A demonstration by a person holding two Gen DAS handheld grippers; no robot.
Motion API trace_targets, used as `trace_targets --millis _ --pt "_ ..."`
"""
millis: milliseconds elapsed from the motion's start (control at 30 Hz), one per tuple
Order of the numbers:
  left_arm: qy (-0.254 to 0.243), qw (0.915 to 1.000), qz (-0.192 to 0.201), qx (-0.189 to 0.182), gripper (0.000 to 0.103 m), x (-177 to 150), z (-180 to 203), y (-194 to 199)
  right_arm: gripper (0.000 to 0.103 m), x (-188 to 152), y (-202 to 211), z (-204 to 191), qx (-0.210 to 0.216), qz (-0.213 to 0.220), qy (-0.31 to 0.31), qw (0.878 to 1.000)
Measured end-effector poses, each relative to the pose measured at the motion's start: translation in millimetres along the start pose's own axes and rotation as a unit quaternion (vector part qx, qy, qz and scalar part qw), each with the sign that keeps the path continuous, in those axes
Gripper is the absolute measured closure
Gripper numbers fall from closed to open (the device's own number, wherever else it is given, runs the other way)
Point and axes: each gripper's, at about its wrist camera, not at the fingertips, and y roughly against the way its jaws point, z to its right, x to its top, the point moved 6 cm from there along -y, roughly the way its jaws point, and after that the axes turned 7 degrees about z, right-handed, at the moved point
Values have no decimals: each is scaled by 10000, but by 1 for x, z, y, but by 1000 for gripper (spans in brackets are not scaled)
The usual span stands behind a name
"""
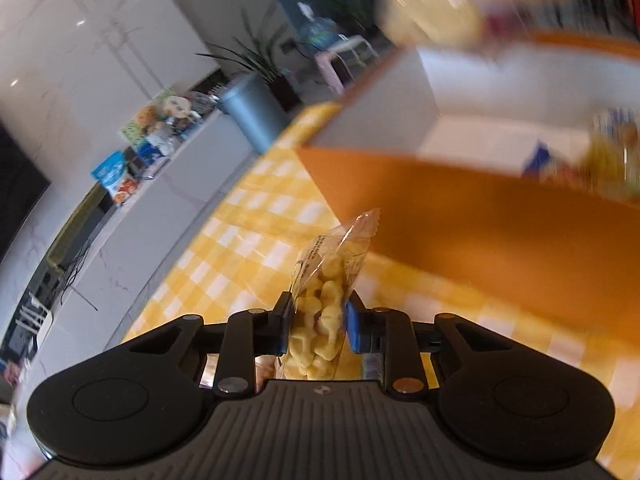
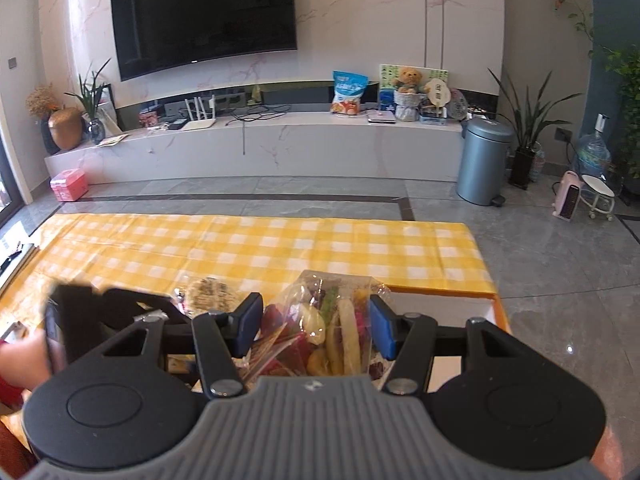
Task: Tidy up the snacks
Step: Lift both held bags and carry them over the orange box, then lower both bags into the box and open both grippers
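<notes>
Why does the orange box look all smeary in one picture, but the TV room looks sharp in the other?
Left wrist view: the orange box and the snacks above it are streaked by motion blur, while the bag of yellow puffs in the left gripper stays sharp. Right wrist view: mostly crisp, fisheye bends the TV, and glare spots dot the floor.

No wording can be read anywhere. The small clear packet of yellow puffed snacks (image 1: 326, 300) carries black print along its side, and the blue bag (image 2: 349, 92) on the far white ledge has lettering, both too blurred to make out.
</notes>
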Motion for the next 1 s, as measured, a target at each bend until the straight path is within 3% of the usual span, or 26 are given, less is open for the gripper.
trace_targets --millis 233,367,500,667,833,1000 --pt "563 9957 724 -137 74 56 -30 53 47 -18 5 31 -259 -194 -172 9993" --pt "680 9898 1040 -692 74 99 -24 68 47 -32 10 48 -375 -363 -271 9983" --pt "434 9852 1135 -1206 74 135 1 61 47 -44 16 60 -446 -547 -163 9974" --pt "42 9823 748 -1718 74 155 42 21 47 -59 20 73 -413 -765 -18 9962" --pt "-231 9791 156 -2015 74 147 73 -29 48 -78 8 82 -422 -1037 245 9934" --pt "-184 9719 -450 -2305 74 135 90 -72 48 -91 -5 81 -241 -1164 511 9916"
